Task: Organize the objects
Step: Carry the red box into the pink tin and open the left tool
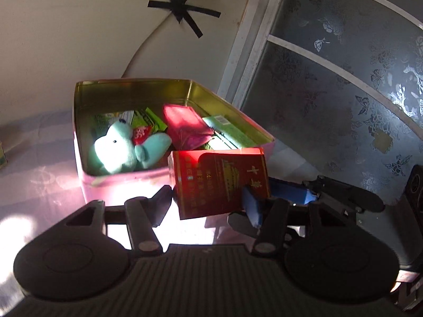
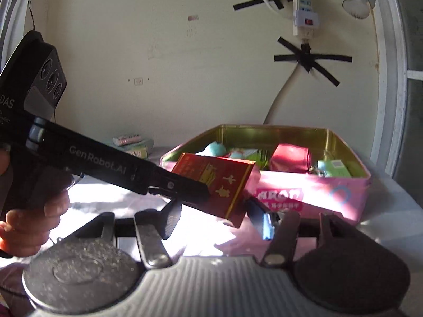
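Both grippers sit close in front of me: left gripper [image 1: 208, 200] is clamped on the red cigarette box [image 1: 222, 182], held tilted just over the near rim of the pink tin [image 1: 119, 185]. Right gripper [image 2: 214, 215] looks spread w/ nothing between its fingers, just below the box. Inside the tin: teal plush [image 1: 119, 148], pink pouch [image 1: 185, 126], green pkts [image 1: 227, 129].

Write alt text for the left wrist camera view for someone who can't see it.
The left gripper holds a red cigarette pack just in front of an open pink tin, which contains a teal plush toy and small packets. The right gripper reaches in from the right.
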The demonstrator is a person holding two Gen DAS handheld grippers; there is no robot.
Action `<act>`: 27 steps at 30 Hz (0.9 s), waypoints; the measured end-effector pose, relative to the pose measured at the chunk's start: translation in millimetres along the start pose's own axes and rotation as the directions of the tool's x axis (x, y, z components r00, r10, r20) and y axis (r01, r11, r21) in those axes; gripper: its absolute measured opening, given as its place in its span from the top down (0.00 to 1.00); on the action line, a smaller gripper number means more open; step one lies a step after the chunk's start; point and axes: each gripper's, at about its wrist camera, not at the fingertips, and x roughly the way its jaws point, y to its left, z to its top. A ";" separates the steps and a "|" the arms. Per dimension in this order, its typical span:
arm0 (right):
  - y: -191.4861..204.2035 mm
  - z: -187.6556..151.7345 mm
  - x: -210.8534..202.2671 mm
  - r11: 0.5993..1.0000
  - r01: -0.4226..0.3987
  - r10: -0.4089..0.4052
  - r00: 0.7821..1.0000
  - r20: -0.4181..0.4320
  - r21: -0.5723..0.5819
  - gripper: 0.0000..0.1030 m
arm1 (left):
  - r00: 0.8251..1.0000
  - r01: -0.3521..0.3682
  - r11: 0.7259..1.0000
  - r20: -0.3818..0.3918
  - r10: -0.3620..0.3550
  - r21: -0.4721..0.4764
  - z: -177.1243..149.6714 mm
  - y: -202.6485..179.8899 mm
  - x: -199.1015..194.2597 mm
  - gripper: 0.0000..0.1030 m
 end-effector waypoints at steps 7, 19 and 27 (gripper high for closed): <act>-30.4 30.1 38.5 0.997 0.078 -0.078 0.996 0.043 0.009 0.45 | 0.998 -0.057 0.998 -0.003 0.057 0.042 39.1 0.1 46.6 0.42; -65.5 18.7 96.0 0.992 0.113 -0.111 0.994 -0.023 0.060 0.32 | 0.993 -0.076 0.997 -0.093 0.077 0.021 47.6 10.3 111.4 0.41; -67.9 13.3 94.6 0.990 0.118 -0.122 0.991 0.052 0.076 0.20 | 0.992 -0.106 0.993 -0.068 0.109 0.048 49.8 6.6 114.0 0.37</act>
